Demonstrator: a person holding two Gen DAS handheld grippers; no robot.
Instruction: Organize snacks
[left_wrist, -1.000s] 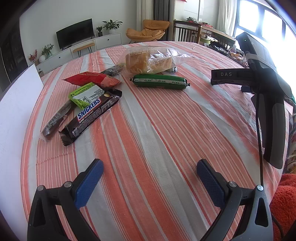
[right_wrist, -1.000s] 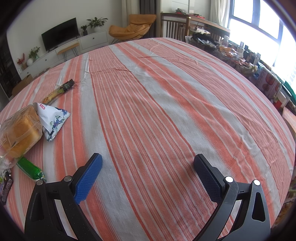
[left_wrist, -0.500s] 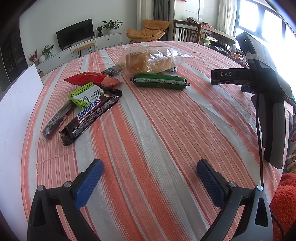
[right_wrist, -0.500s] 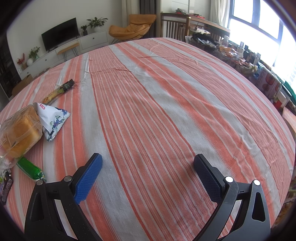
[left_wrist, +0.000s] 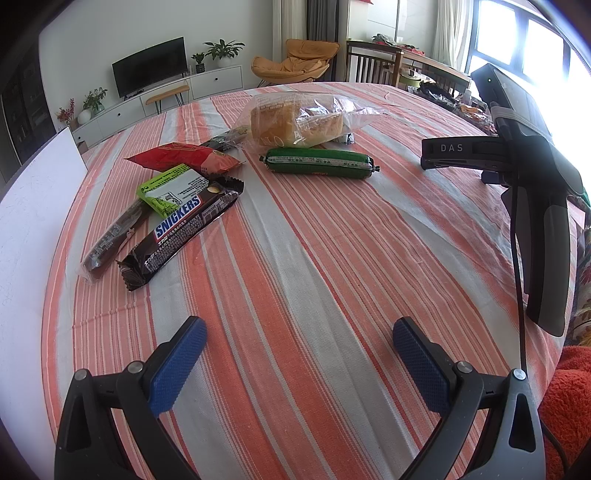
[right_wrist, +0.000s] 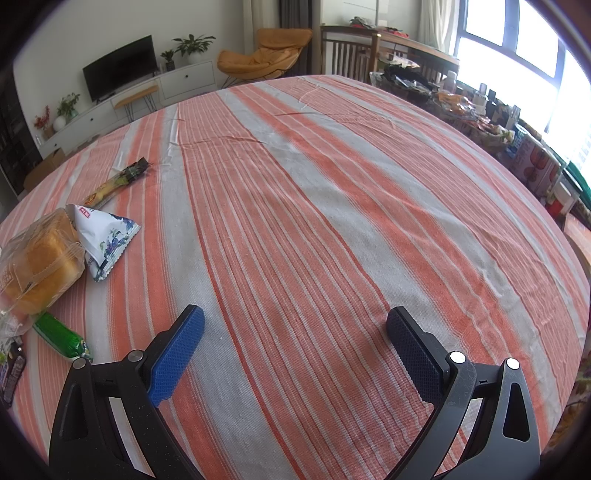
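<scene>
In the left wrist view, snacks lie on the striped tablecloth (left_wrist: 295, 258): a Snickers bar (left_wrist: 177, 230), a green packet (left_wrist: 171, 188), a red packet (left_wrist: 181, 157), a dark thin bar (left_wrist: 112, 240), a green sausage (left_wrist: 319, 163) and bagged bread (left_wrist: 295, 123). My left gripper (left_wrist: 297, 349) is open and empty, well short of them. My right gripper (right_wrist: 293, 341) is open and empty over bare cloth; its body shows in the left wrist view (left_wrist: 532, 177). The right wrist view shows the bread (right_wrist: 37, 264), a white blue-printed packet (right_wrist: 103, 236), a yellow stick snack (right_wrist: 114, 182) and the sausage (right_wrist: 61, 334) at left.
A white board (left_wrist: 33, 206) stands at the table's left edge. A cluttered side table (right_wrist: 480, 110) and boxes (right_wrist: 535, 166) lie beyond the table's right edge. An orange fabric (left_wrist: 569, 406) is at the near right.
</scene>
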